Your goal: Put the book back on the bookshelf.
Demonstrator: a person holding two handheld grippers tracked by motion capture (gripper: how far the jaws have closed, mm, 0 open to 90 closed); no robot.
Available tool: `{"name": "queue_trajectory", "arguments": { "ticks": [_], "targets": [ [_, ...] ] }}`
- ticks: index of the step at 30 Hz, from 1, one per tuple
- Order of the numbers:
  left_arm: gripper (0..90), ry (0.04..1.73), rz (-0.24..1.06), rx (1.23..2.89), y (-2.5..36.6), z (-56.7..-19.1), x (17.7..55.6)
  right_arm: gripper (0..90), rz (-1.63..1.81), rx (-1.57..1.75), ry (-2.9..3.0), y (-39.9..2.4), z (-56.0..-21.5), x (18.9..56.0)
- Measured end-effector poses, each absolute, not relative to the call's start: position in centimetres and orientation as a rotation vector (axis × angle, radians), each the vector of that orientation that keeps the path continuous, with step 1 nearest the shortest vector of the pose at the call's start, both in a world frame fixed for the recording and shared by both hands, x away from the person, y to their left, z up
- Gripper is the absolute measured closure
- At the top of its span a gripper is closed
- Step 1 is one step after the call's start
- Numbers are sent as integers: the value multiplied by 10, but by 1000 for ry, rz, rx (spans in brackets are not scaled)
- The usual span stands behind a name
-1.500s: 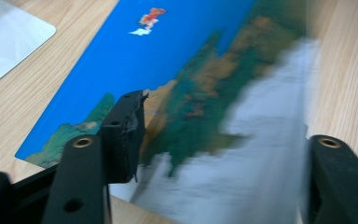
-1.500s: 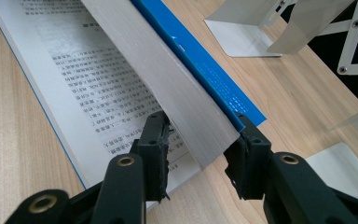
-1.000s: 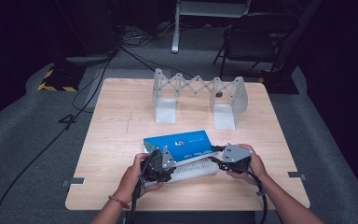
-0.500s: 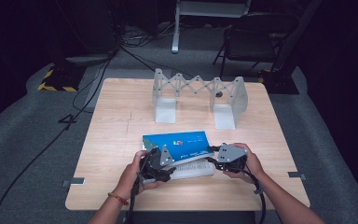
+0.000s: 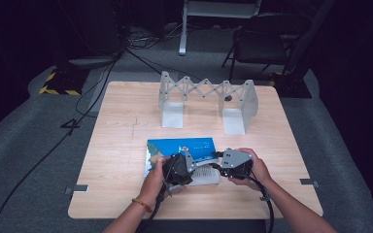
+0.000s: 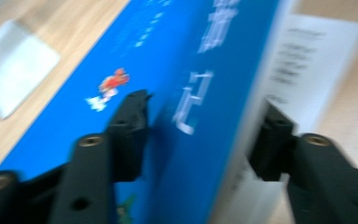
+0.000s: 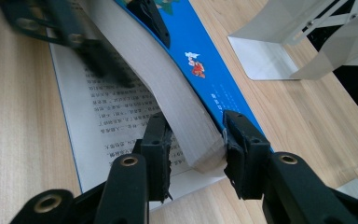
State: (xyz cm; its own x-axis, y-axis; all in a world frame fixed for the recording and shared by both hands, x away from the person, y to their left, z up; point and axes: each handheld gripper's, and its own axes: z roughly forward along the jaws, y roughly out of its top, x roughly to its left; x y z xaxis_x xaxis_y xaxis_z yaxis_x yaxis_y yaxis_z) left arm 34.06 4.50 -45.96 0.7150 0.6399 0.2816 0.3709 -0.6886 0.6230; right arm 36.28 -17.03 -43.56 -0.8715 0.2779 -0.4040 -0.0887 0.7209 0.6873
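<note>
Both hand-held grippers are working an open blue book near the front edge of the surface.

The book (image 5: 179, 148) is lying with its long axis across the surface, between the hands. The right hand-held gripper (image 7: 193, 156) is clamping the lifted block of pages at its corner. The left hand-held gripper (image 6: 200, 135) is straddling the cover and pages, jaws just closing; whether its pads are pressing, I cannot tell.

On the table (image 5: 126, 194), the open book (image 5: 179, 148) lies toward six o'clock. The folding rack (image 5: 209, 97) stands at twelve o'clock from it, well apart. The left gripper (image 5: 187, 165) sits on the book's six o'clock edge, the right gripper (image 5: 216, 160) at its four o'clock corner.
</note>
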Motion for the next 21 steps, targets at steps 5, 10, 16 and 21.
{"name": "queue_trajectory", "arguments": {
  "ticks": [5, 10, 16, 21],
  "targets": [
    [613, 728, 701, 2389, 48, -459, 340, 627, 1020, 156, 2424, -166, -436, 361],
    [688, 663, 730, 2378, 51, -459, 338, 532, 1087, 219, 2411, -167, -435, 363],
    [718, 691, 687, 2322, 60, -453, 340, 345, 1183, 368, 2439, -189, -438, 377],
    [730, 678, 689, 2293, 66, -448, 338, 336, 1121, 484, 2471, -210, -453, 389]
  ]
}}
